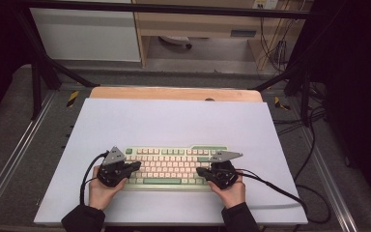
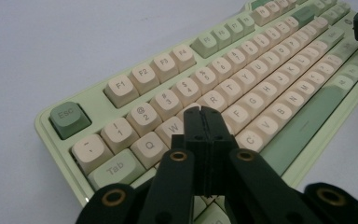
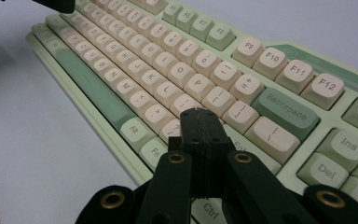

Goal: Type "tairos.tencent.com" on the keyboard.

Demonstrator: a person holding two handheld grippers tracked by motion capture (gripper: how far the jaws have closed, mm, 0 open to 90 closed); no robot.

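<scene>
Your two grippers rest over a green and cream keyboard, one at each end

The keyboard lies on the white table sheet, near its front edge. Your left gripper hangs over the keyboard's left end, jaws pressed together with nothing between them, tips above the W key. Your right gripper sits over the keyboard's right end, jaws likewise closed and empty, near the Backspace key

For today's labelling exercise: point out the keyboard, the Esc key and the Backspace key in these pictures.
keyboard [image 1: 166,166]: high view, on the middle rows of its keys.
Esc key [image 2: 68,119]: left gripper view, on the green cap's top face.
Backspace key [image 3: 284,108]: right gripper view, on the middle of the green cap.
</scene>
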